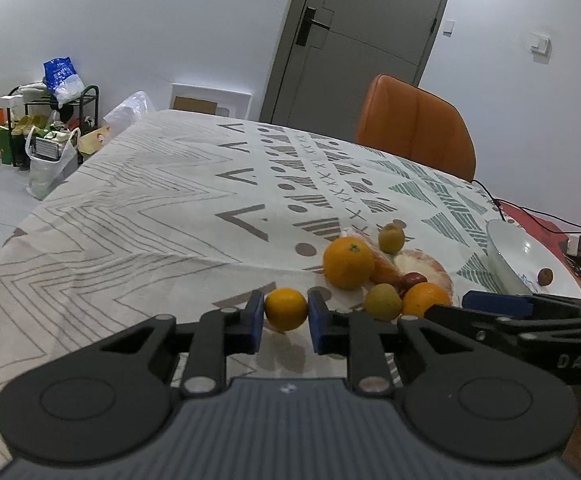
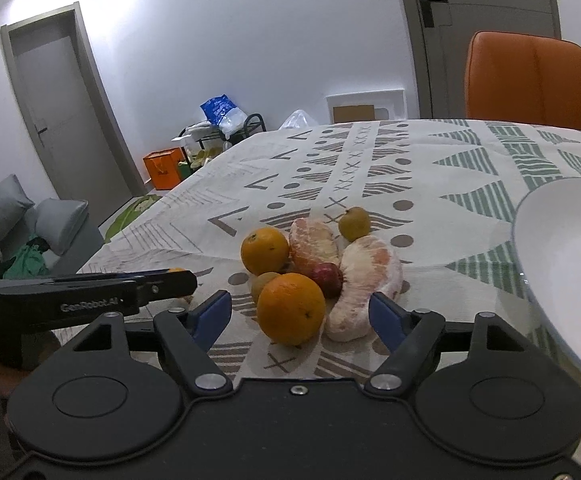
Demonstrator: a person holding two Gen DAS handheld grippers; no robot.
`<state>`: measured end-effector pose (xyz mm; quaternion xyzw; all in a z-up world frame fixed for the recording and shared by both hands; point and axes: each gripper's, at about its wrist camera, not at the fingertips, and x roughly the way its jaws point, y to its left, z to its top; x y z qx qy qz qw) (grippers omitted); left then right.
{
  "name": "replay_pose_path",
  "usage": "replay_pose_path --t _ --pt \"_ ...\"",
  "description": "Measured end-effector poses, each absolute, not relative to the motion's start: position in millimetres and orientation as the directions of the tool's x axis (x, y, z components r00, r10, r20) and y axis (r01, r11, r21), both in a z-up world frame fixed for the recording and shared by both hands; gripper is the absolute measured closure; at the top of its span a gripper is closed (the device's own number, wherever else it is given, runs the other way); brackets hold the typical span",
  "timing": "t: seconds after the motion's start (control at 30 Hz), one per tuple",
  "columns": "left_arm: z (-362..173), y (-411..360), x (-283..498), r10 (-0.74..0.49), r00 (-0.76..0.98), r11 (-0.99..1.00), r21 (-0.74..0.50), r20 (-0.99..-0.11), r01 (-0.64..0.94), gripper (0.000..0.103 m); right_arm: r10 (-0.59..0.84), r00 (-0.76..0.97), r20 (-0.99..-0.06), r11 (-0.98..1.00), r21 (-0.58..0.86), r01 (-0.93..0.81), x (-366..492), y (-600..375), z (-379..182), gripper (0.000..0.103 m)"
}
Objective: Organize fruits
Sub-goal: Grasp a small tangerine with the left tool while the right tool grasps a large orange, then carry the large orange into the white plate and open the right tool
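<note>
Fruits (image 2: 314, 268) piled on patterned tablecloth (image 1: 150, 208); orange chair (image 1: 414, 128) behind.

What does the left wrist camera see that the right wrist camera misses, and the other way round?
Only the left wrist view shows the left gripper shut on a small orange, and a small brown fruit in the white bowl. Only the right wrist view shows a second door and grey cushions. Both show the fruit pile, the bowl, the patterned tablecloth and the orange chair.
</note>
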<state>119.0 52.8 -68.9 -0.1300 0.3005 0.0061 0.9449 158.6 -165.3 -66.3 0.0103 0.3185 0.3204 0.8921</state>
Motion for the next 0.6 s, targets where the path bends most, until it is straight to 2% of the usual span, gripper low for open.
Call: replay_pose_path --t 0.1,0.17,0.2,0.23,0.4,0.6 --pt "-66.9 54.8 118.4 -0.058 0.821 0.967 -0.238 -0.567 -0.095 0.081 0.580 0.593 -0.558 0.791 0.213 -0.573 160.5 -160.5 -68.7 0.031" --pt "-65.7 55.2 118.1 -0.055 0.822 0.967 -0.235 -0.566 -0.097 0.081 0.573 0.601 -0.557 0.793 0.190 -0.579 161.0 -157.5 -69.8 0.038" --pt "-65.1 55.0 118.0 -0.054 0.823 0.967 -0.234 -0.565 -0.097 0.081 0.568 0.605 -0.559 0.794 0.176 -0.582 161.0 -156.0 -70.1 0.047" --pt "-64.2 54.6 117.8 -0.054 0.824 0.968 -0.234 -0.564 -0.096 0.081 0.565 0.604 -0.562 0.793 0.170 -0.585 162.1 -155.5 -70.2 0.063" --pt "-60.1 52.1 115.9 -0.059 0.829 0.969 -0.232 -0.556 -0.086 0.081 0.576 0.586 -0.570 0.787 0.192 -0.587 162.2 -156.9 -69.6 0.066" --pt "-51.7 44.3 115.6 -0.057 0.835 0.974 -0.213 -0.547 -0.073 0.081 0.592 0.604 -0.534 0.786 0.217 -0.578 156.2 -170.4 -63.6 0.066"
